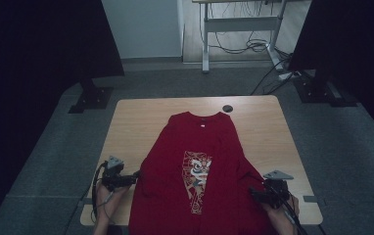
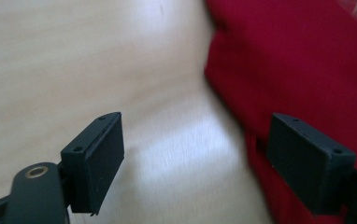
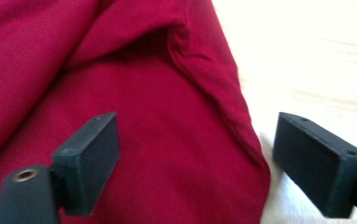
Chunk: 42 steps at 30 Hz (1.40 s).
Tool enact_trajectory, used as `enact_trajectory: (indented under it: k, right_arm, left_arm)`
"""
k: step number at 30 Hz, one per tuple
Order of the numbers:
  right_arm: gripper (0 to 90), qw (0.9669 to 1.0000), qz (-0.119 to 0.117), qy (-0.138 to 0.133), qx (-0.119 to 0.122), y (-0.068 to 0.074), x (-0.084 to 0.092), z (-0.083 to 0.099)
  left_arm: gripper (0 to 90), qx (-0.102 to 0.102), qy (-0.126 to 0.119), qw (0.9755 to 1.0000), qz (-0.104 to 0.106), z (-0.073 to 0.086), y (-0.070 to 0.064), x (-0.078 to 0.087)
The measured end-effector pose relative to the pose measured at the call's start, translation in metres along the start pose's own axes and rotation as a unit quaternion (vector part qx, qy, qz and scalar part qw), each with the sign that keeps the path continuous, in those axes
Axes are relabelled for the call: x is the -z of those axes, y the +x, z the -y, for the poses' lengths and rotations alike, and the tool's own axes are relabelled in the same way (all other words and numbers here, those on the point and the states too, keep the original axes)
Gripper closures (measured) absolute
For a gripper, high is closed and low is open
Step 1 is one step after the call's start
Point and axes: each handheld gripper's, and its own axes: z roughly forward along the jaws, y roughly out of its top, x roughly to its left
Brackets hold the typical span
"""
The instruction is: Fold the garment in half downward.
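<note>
Both grippers, left and right, gape with nothing between their jaws at either side edge of the red shirt, which lies face up along the table, apparently sleeves tucked in, lengthwise folding not yet done.

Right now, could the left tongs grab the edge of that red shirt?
Probably yes. The left tongs are open and sit right beside the red shirt, whose edge already lies between the jaws in the left gripper view, with bare table around and nothing in the way.
</note>
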Motion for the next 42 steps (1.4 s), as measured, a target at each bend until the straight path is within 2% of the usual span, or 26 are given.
enact_trajectory:
  k: [1, 2, 3, 5, 8, 9, 12, 14, 17, 18, 20, 22, 23, 28, 29, 30, 31, 32, 33, 35, 36, 37, 38, 39, 40, 42]
  right_arm:
    - [15.4, 1.0000, -0.002, -0.008, 0.005, 0.000, -0.005, -0.008]
    - [15.0, 1.0000, -0.002, -0.008, 0.005, 0.000, -0.005, -0.008]
    - [14.2, 0.9995, 0.000, -0.011, 0.030, 0.003, -0.018, -0.022]
    - [14.2, 0.9991, 0.002, -0.011, 0.040, 0.004, -0.024, -0.027]
    - [14.5, 0.9991, 0.002, -0.011, 0.040, 0.004, -0.024, -0.027]
    - [15.0, 0.9986, 0.034, -0.014, 0.037, -0.015, -0.035, -0.037]
    - [13.7, 0.9983, 0.045, -0.016, 0.032, -0.022, -0.034, -0.037]
    - [15.8, 0.9975, 0.066, -0.019, -0.011, -0.046, -0.031, -0.032]
    - [16.1, 0.9966, 0.077, -0.022, -0.021, -0.053, -0.029, -0.030]
    - [15.6, 0.9954, 0.073, -0.024, -0.057, -0.073, -0.024, -0.022]
    - [15.6, 0.9954, 0.069, -0.028, -0.059, -0.076, -0.023, -0.020]
    - [15.6, 0.9954, 0.069, -0.028, -0.059, -0.076, -0.023, -0.020]
    - [18.3, 0.9965, 0.066, -0.027, -0.045, -0.070, -0.021, -0.022]
    - [18.4, 0.9965, 0.057, -0.039, -0.047, -0.066, -0.016, -0.026]
    - [18.4, 0.9965, 0.057, -0.039, -0.047, -0.066, -0.016, -0.026]
    - [17.0, 0.9969, 0.041, -0.053, -0.042, -0.058, -0.012, -0.035]
    - [17.0, 0.9969, 0.041, -0.053, -0.042, -0.058, -0.012, -0.035]
    - [16.1, 0.9973, 0.029, -0.056, -0.037, -0.052, -0.014, -0.040]
    - [15.1, 0.9978, 0.019, -0.055, -0.032, -0.045, -0.020, -0.045]
    - [15.1, 0.9981, 0.015, -0.054, -0.027, -0.042, -0.024, -0.047]
    - [14.3, 0.9981, 0.015, -0.054, -0.027, -0.042, -0.024, -0.047]
    - [14.3, 0.9981, 0.015, -0.054, -0.027, -0.042, -0.024, -0.047]
    - [14.3, 0.9986, 0.007, -0.049, -0.019, -0.033, -0.037, -0.052]
    - [12.8, 0.9986, 0.007, -0.049, -0.019, -0.033, -0.037, -0.052]
    - [11.2, 0.9997, 0.013, -0.018, -0.008, -0.029, -0.048, -0.049]
    - [10.9, 0.9995, 0.019, -0.023, -0.007, -0.028, -0.050, -0.045]
  left_arm:
    - [19.0, 0.000, 0.000, 1.0000, 0.000, 0.000, 0.000, 0.000]
    - [19.0, -0.011, 0.020, 0.9997, 0.002, -0.006, -0.006, -0.019]
    - [18.1, -0.017, 0.031, 0.9994, -0.002, -0.007, -0.008, -0.027]
    - [17.6, -0.017, 0.031, 0.9994, -0.002, -0.007, -0.008, -0.027]
    - [17.6, -0.017, 0.031, 0.9994, -0.002, -0.007, -0.008, -0.027]
    - [16.7, -0.029, 0.041, 0.9985, -0.022, -0.002, -0.006, -0.037]
    - [16.8, -0.028, 0.038, 0.9986, -0.023, -0.001, -0.006, -0.037]
    - [16.8, -0.027, 0.034, 0.9987, -0.025, 0.000, -0.007, -0.037]
    - [16.8, -0.027, 0.032, 0.9988, -0.025, 0.001, -0.007, -0.036]
    - [16.8, -0.027, 0.030, 0.9989, -0.025, 0.001, -0.007, -0.036]
    - [16.7, -0.027, 0.030, 0.9989, -0.025, 0.001, -0.007, -0.036]
    - [16.7, -0.027, 0.027, 0.9990, -0.022, 0.002, -0.007, -0.036]
    - [16.7, -0.025, 0.039, 0.9988, -0.015, -0.001, -0.005, -0.035]
    - [17.3, -0.024, 0.036, 0.9989, -0.016, -0.005, -0.005, -0.031]
    - [17.3, -0.016, 0.015, 0.9997, -0.007, -0.016, -0.005, -0.027]
    - [17.3, -0.018, 0.011, 0.9998, -0.006, -0.021, -0.008, -0.029]
    - [16.8, -0.018, 0.011, 0.9998, -0.006, -0.021, -0.008, -0.029]
    - [16.8, -0.018, 0.011, 0.9998, -0.006, -0.021, -0.008, -0.029]
    - [16.4, -0.025, 0.019, 0.9995, -0.005, -0.027, -0.015, -0.041]
    - [16.4, -0.025, 0.019, 0.9995, -0.005, -0.027, -0.015, -0.041]
    - [16.4, -0.028, 0.034, 0.9989, -0.015, -0.027, -0.017, -0.056]
    - [16.4, -0.028, 0.034, 0.9989, -0.015, -0.027, -0.017, -0.056]
    - [16.4, -0.028, 0.034, 0.9989, -0.015, -0.027, -0.017, -0.056]
    - [16.4, -0.032, 0.038, 0.9986, -0.018, -0.022, -0.017, -0.064]
    - [16.5, -0.033, 0.037, 0.9986, -0.018, -0.021, -0.017, -0.063]
    - [17.5, -0.032, 0.036, 0.9986, -0.019, -0.020, -0.017, -0.062]
